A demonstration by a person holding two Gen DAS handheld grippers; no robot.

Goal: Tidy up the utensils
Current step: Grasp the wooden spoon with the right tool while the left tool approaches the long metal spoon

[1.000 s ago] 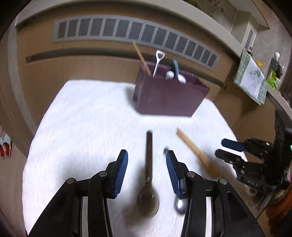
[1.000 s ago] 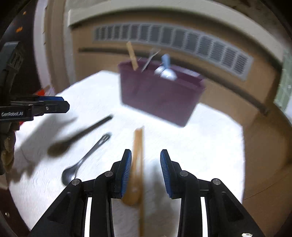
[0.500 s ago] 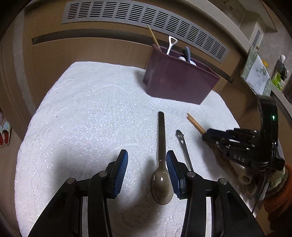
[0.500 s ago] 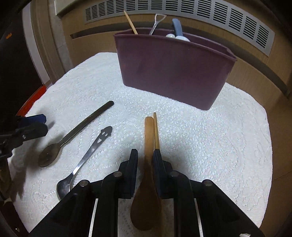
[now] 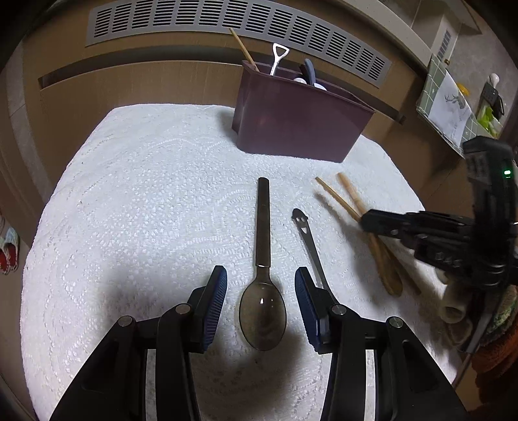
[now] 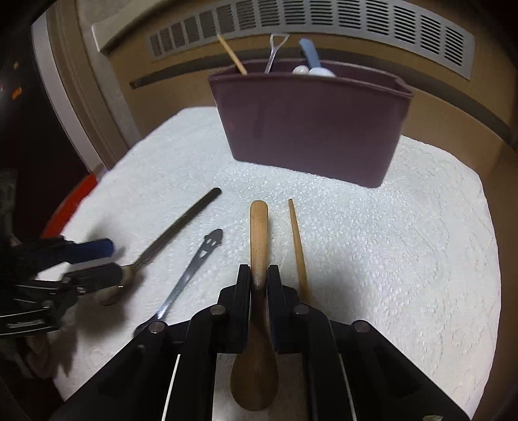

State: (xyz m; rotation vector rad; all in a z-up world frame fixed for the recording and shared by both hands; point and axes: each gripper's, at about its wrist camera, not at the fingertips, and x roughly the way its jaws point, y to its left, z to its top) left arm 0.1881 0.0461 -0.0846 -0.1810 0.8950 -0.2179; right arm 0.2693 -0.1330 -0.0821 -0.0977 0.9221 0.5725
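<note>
A dark metal spoon [image 5: 263, 226] lies on the white mat, its bowl between the fingers of my open left gripper [image 5: 260, 291], whose pads stand clear of it. To its right lies a small steel spoon [image 5: 304, 226] with a smiley cut-out. My right gripper [image 6: 259, 277] is closing on the handle of a wooden spoon [image 6: 258, 233], and its pads press on both sides. A single wooden chopstick [image 6: 298, 246] lies just right of it. The maroon utensil holder [image 6: 310, 129] stands behind. From the left wrist view the right gripper [image 5: 372, 223] covers the wooden spoon [image 5: 388, 272].
The holder [image 5: 298, 126] contains a chopstick, a shovel-handled steel utensil and a blue-handled one. The white textured mat [image 5: 129, 194] ends at a wooden wall with a vent grille [image 5: 226, 19]. A green checked cloth [image 5: 446, 103] hangs at the right.
The right gripper's jaws have come together around the wooden spoon's handle. The left gripper has come down closer over the dark spoon and stayed open.
</note>
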